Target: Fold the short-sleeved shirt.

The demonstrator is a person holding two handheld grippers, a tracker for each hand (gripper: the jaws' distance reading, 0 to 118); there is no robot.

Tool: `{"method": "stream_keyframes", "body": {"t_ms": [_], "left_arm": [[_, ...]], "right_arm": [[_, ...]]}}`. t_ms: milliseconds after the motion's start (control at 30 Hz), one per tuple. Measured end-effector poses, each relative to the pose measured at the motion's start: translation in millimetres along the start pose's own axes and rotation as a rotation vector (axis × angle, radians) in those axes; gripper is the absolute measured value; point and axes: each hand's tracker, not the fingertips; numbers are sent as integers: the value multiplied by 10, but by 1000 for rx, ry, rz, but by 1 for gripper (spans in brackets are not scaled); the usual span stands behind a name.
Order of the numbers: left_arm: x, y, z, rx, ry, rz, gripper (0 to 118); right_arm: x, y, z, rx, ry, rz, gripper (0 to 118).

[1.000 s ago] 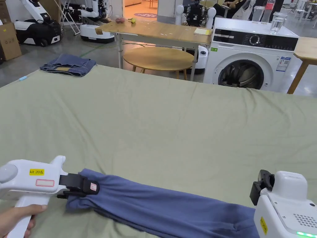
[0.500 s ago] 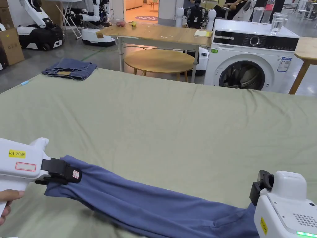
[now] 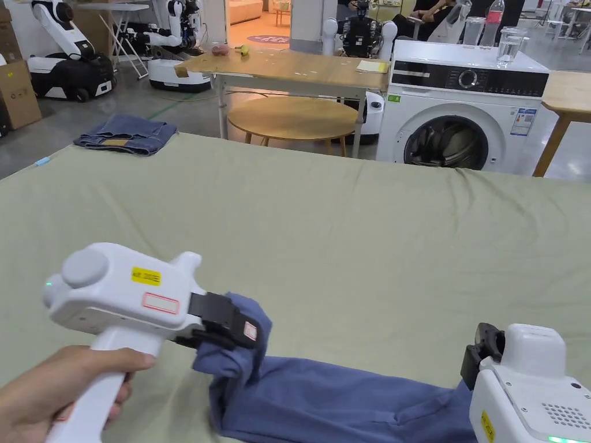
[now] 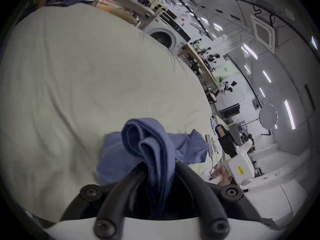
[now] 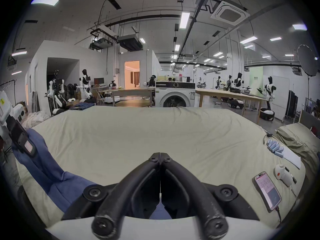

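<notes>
A blue short-sleeved shirt [image 3: 346,398] lies gathered into a long strip along the near edge of the green bed [image 3: 346,231]. My left gripper [image 3: 245,334] is shut on the strip's left end and holds it above the bed, so that end hangs doubled over the rest. In the left gripper view the cloth [image 4: 155,145] bunches out from between the jaws. My right gripper [image 3: 485,352] sits at the strip's right end. In its own view the right gripper [image 5: 160,155] has its jaws closed tip to tip with nothing between them, and blue cloth [image 5: 52,171] shows below and to the left.
Folded jeans [image 3: 127,132] lie on the bed's far left corner. A phone [image 5: 267,191], a small white device [image 5: 282,174] and a pillow [image 5: 297,139] sit at the bed's right side. Beyond the bed stand a washing machine [image 3: 462,109] and a round table [image 3: 291,115].
My left gripper has risen and swung right toward the right gripper with the shirt's end, doubling the strip over itself. The right gripper has stayed in place.
</notes>
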Motion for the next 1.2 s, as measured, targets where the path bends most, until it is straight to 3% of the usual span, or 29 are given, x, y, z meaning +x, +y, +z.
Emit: {"method": "stream_keyframes", "body": {"t_ms": [267,433,533,600,700,867,1000,1067,1200], "left_arm": [[201,-124,-1222,-177,163,-7,3],[244,-271,-1502,-181,234,10,3],[273,-285,-1487,-172,222,21,20],[323,-273,-1439,-177,162,29,43],[441,-251,-1364,-181,170,1,47],[507,-185,-997,-141,30,-15,45],[449,-141,-715,-54,-17,-36,16],[392,-134,-661,-27,20,-46,6],[285,-155,-781,-53,155,-75,2]], "right_arm": [[74,-42,38,-20,-19,-6,0],[122,-61,48,-29,-29,-6,0],[133,-67,43,-35,-33,-7,0],[135,-70,44,-37,-30,-8,0],[133,-66,49,-39,-29,-3,0],[154,-47,73,-34,-29,4,0],[182,-38,87,-34,-29,-7,0],[190,-40,92,-35,-28,-11,0],[193,-46,101,-37,-27,-7,0]]}}
